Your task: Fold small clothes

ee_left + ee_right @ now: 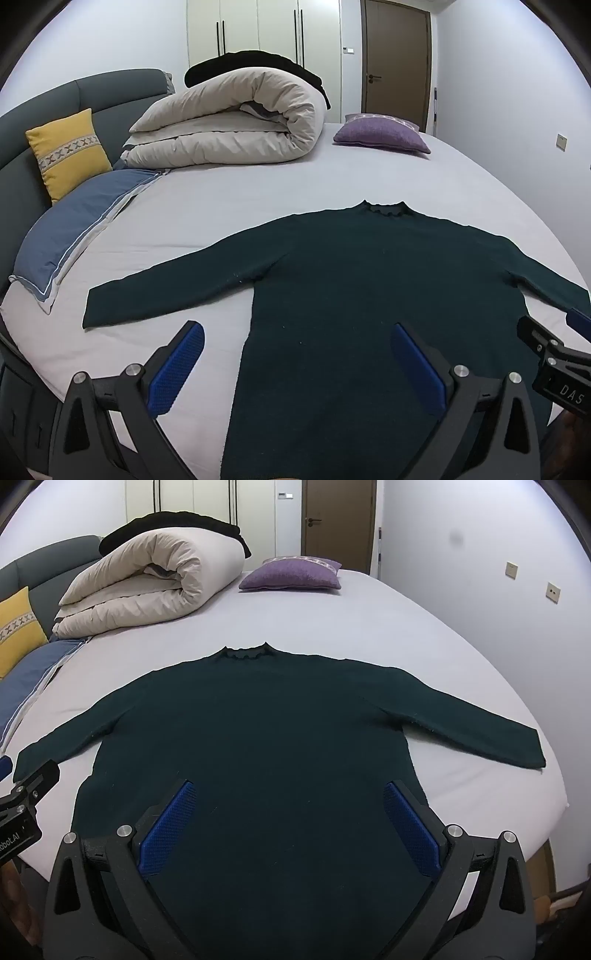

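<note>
A dark green long-sleeved sweater [369,280] [266,720] lies flat on the bed, collar away from me and both sleeves spread out sideways. My left gripper [297,336] hovers open above the sweater's lower left side, its blue pads wide apart with nothing between them. Over the lower middle of the sweater my right gripper [289,797] is open too, holding nothing. In the left wrist view part of the right gripper shows at the right edge; the left one shows at the left edge of the right wrist view.
The bed sheet [221,206] is pale grey. A rolled beige duvet [236,118] with a black garment on top lies at the back left, a purple cushion [291,574] behind the sweater. A yellow cushion [68,151] and a blue pillow [74,229] sit left, by the grey headboard.
</note>
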`<state>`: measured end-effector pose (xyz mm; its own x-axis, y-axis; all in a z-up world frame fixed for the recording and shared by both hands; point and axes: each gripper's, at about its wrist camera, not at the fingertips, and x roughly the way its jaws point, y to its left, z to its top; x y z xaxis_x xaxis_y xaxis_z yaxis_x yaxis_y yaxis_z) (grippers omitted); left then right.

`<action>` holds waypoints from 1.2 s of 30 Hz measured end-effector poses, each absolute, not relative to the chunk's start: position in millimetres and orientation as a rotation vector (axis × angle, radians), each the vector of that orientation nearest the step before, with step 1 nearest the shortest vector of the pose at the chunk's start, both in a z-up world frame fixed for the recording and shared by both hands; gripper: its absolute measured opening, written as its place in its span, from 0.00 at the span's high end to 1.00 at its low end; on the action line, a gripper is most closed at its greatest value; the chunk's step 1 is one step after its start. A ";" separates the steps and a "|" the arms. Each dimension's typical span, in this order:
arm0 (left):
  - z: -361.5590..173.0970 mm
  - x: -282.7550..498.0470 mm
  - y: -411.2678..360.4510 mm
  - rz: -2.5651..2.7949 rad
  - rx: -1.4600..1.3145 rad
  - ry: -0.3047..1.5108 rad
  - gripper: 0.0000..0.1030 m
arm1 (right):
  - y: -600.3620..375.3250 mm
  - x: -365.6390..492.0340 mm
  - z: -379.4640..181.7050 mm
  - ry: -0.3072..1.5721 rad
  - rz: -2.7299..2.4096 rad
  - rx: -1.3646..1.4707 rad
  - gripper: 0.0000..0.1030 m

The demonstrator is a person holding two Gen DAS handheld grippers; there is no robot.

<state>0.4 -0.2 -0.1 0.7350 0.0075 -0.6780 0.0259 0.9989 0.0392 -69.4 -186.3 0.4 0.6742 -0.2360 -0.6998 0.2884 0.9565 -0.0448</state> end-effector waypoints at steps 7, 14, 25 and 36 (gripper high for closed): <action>6.2 6.8 -2.2 -0.006 0.042 0.751 0.00 | -182.0 -70.3 -1.4 0.778 -0.294 0.078 0.00; 1.0 0.1 2.6 -0.011 0.025 0.740 0.00 | -179.8 -70.7 -3.5 0.789 -0.288 0.072 0.00; -1.5 -0.5 6.4 -0.007 0.020 0.742 0.00 | -176.7 -71.1 -1.7 0.789 -0.284 0.061 0.00; -3.6 -3.4 10.4 -0.008 0.019 0.740 0.00 | -176.4 -70.6 0.3 0.787 -0.286 0.051 0.00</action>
